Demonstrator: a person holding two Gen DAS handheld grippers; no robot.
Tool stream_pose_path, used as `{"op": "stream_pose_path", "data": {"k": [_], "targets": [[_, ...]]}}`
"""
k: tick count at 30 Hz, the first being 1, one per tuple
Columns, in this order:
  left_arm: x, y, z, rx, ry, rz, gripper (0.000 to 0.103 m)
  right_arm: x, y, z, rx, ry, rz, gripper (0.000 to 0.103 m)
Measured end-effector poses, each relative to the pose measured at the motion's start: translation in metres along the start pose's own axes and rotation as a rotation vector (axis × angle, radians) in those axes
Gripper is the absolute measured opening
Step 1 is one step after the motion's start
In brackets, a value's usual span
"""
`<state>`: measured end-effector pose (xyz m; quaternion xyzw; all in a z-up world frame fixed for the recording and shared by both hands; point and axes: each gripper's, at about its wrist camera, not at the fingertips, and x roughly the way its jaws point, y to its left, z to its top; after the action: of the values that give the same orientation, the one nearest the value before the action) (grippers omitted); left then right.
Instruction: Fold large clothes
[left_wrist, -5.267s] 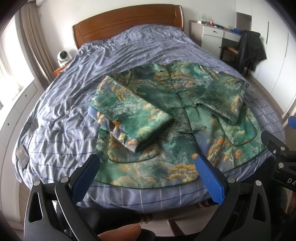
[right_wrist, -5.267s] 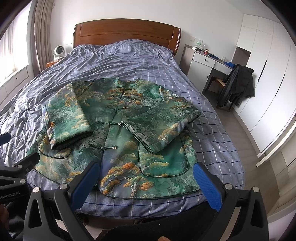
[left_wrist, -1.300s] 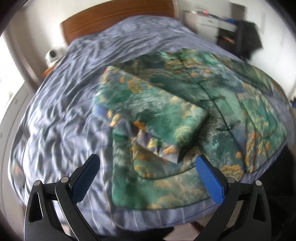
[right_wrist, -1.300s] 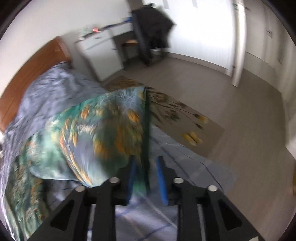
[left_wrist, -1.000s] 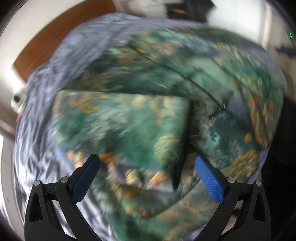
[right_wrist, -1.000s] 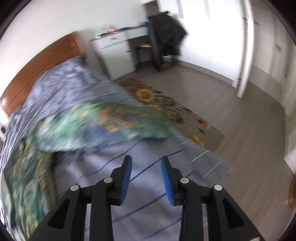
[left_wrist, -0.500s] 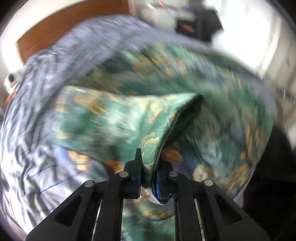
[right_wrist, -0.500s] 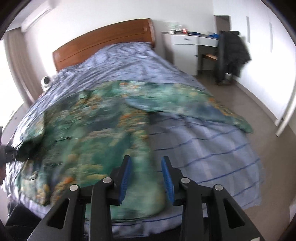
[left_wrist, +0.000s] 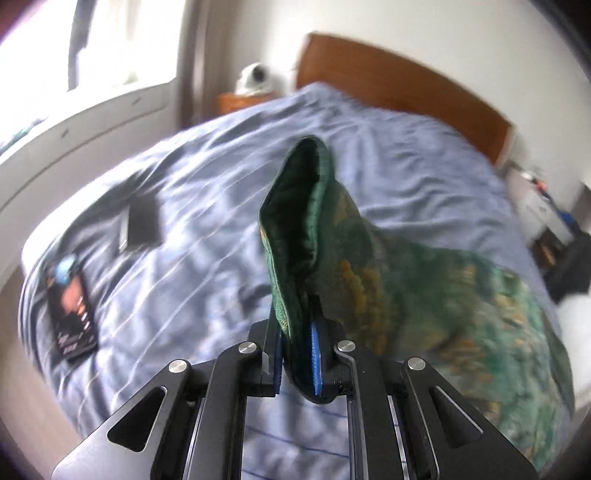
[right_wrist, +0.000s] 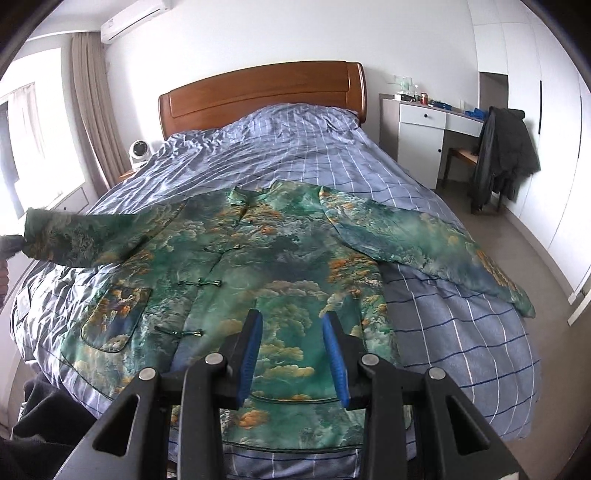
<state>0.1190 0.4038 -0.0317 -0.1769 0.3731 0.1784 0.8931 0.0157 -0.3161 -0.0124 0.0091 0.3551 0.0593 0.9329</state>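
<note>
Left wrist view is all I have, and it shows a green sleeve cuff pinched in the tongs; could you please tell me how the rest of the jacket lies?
Observer: The jacket lies flat and front up on the bed, with its frog buttons fastened.
Operator: Thank you. Where is the other sleeve?
Observer: The free sleeve is spread out sideways over the bed, and its cuff reaches the bed's edge.
Operator: Is the other gripper holding anything?
Observer: No. The right tongs stand open with nothing pinched, pointing at the jacket's lower front.
</note>
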Motion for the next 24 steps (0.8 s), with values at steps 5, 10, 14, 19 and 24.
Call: {"op": "stream_pose_path", "data": {"k": [5, 10, 14, 19, 24], "targets": [[0.045, 0.024, -0.018, -0.074, 0.090, 0.140, 0.018, 0.000, 0.001, -0.007, 0.011, 0.020, 0.002, 0.035], [0.042, 0.058, -0.029, -0.186, 0.113, 0.167, 0.021, 0.000, -0.011, -0.015, 0.045, 0.039, -0.015, 0.042], [0.021, 0.038, -0.054, -0.109, 0.129, 0.078, 0.040, 0.005, -0.038, -0.019, 0.110, 0.057, -0.026, 0.062], [-0.001, -0.029, -0.115, 0.045, 0.258, -0.212, 0.081, 0.037, -0.089, -0.027, 0.153, 0.188, -0.057, 0.062], [0.005, -0.113, -0.182, 0.213, 0.415, -0.398, 0.082, 0.078, -0.128, -0.045, 0.155, 0.335, -0.004, 0.062]]}}
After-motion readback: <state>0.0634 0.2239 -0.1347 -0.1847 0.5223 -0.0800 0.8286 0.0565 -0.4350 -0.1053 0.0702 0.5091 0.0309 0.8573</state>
